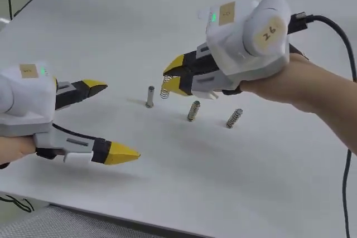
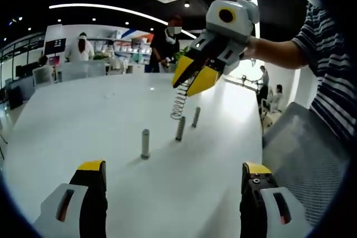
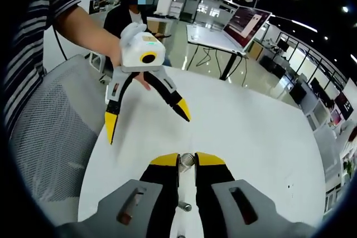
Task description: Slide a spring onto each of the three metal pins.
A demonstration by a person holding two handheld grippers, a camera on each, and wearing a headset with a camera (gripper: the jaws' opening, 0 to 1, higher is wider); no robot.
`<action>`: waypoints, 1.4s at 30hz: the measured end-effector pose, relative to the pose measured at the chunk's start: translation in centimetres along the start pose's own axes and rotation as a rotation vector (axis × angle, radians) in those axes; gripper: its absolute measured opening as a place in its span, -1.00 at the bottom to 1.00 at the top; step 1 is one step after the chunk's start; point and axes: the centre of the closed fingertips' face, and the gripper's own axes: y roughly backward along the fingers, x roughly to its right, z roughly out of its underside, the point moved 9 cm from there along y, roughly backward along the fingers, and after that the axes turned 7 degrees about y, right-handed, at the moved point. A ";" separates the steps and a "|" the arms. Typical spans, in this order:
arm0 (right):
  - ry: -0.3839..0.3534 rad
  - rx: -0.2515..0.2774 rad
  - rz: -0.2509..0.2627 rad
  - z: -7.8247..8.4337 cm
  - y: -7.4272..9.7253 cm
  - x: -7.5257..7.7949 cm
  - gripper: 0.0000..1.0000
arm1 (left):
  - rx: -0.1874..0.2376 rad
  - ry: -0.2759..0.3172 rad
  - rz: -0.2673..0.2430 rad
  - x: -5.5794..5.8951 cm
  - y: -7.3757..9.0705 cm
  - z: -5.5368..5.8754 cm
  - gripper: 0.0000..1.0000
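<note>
We have two pins [image 1: 193,111] loaded; right gripper [image 1: 170,78] clamps last spring [image 1: 165,88] near bare pin [image 1: 150,97], left gripper [image 1: 120,120] spread, idle.

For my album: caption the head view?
Right claw holds a coiled metal spring beside the bare grey metal pin.

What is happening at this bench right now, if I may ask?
A person is fitting springs onto three metal pins on a white table. The right gripper is shut on a spring, held up near the bare pin. The middle pin and the right-hand pin already carry springs. The left gripper hovers open nearby.
</note>
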 end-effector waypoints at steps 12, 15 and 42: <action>-0.005 0.003 0.005 -0.6 -0.9 1.1 -0.85 | -0.004 -0.005 0.001 0.1 -0.2 0.0 0.96; -0.013 0.003 0.009 -0.7 -1.2 1.5 -0.85 | -0.005 -0.004 0.003 0.2 -0.2 0.0 0.96; -0.089 -0.013 0.002 0.4 -3.4 2.5 -0.85 | -0.011 -0.006 0.006 0.1 -0.3 -0.1 0.94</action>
